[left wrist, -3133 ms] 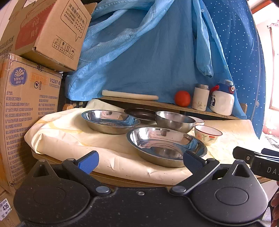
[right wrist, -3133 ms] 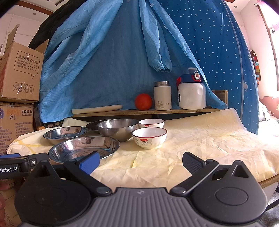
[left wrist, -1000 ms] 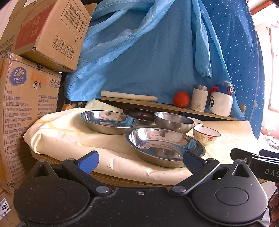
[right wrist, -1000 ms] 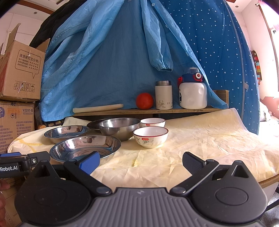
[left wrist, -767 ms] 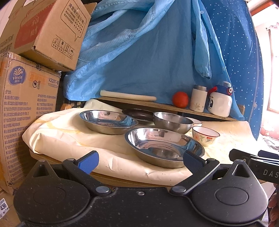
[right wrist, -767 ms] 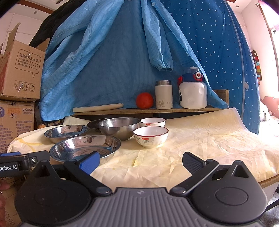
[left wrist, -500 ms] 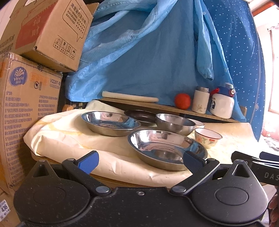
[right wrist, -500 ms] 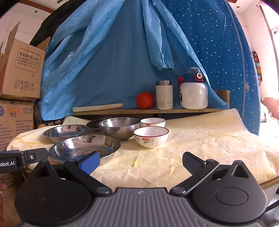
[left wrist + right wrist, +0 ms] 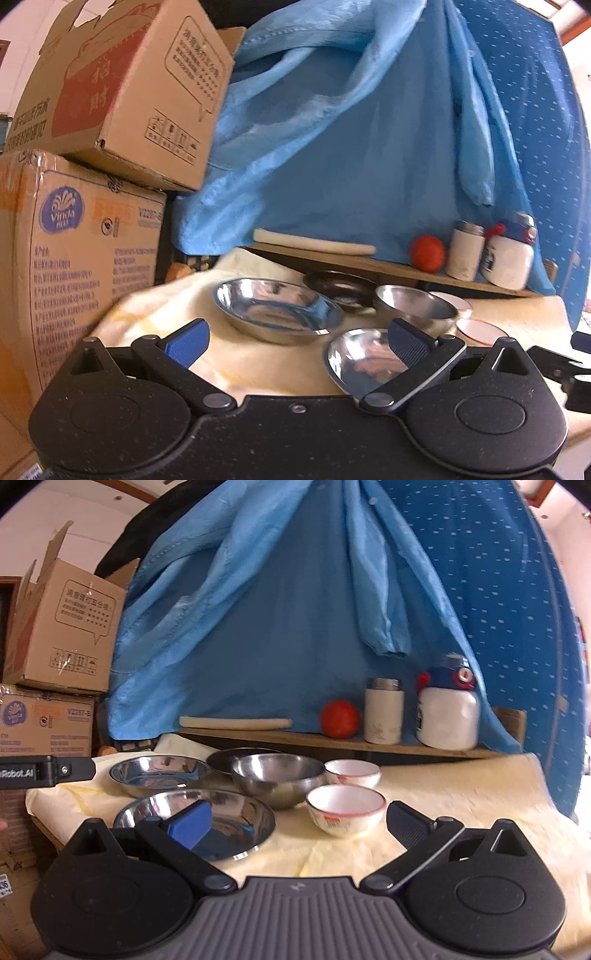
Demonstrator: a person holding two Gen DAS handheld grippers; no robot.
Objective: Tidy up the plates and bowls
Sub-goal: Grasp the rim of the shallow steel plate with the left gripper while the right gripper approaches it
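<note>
Our left gripper (image 9: 295,338) and right gripper (image 9: 297,819) both gape wide, holding nothing. We'd pinch the shallow shiny steel plate (image 9: 236,814) by its thin rim: light, stiff, likely slippery. The white red-rimmed ceramic bowl (image 9: 345,806) looks fragile.

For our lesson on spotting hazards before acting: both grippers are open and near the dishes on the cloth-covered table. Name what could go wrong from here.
1. The nearest steel plate sits close to the table's front edge; a clumsy nudge from the left gripper might push it off.
2. The two ceramic bowls stand right beside the deep steel bowl; the right gripper could knock them together.
3. The wrinkled cloth may drag.
</note>
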